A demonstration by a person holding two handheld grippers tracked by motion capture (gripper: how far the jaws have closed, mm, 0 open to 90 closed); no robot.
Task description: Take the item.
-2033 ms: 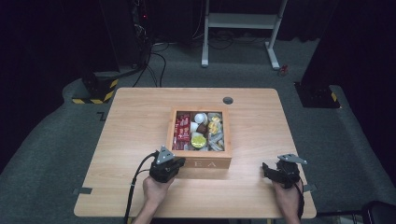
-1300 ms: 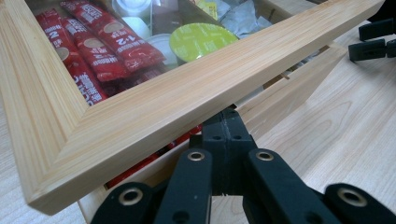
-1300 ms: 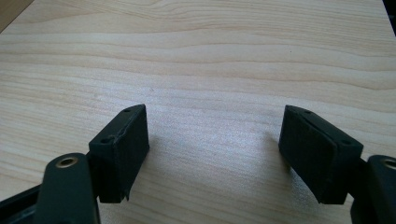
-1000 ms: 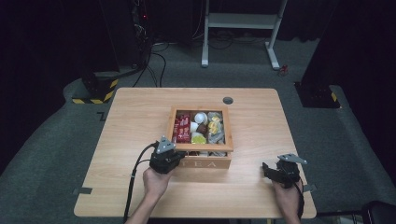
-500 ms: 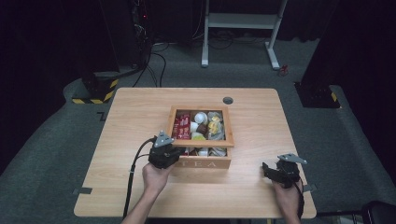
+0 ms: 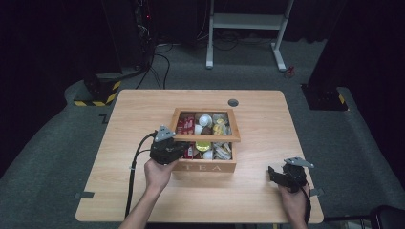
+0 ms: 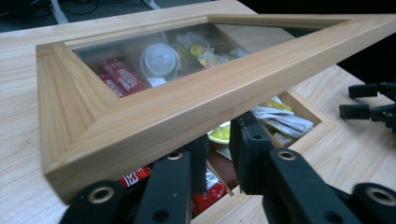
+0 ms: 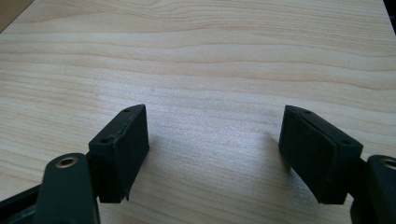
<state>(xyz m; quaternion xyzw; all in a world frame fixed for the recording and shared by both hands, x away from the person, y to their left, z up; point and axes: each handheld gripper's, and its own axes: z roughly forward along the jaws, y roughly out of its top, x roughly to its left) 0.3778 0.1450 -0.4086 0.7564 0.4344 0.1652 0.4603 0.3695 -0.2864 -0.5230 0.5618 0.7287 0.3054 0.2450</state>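
Observation:
A wooden box marked TEA stands mid-table, full of sachets and small pods. Its glass-paned lid is tilted up at the near edge. My left gripper reaches in under that edge from the box's left front corner. In the left gripper view the lid frame lies across the top of my left gripper, whose jaws have just been opening; a narrow gap shows between them with nothing in it. My right gripper rests open on the table to the right of the box, with nothing in my right gripper.
A round cable hole sits near the table's far edge. The left gripper's cable trails toward the near edge. Red packets and a white pod lie under the glass. A white desk frame stands on the floor beyond.
My left gripper has moved up and in toward the box, and the lid's near edge has lifted with it. The right gripper has stayed put.

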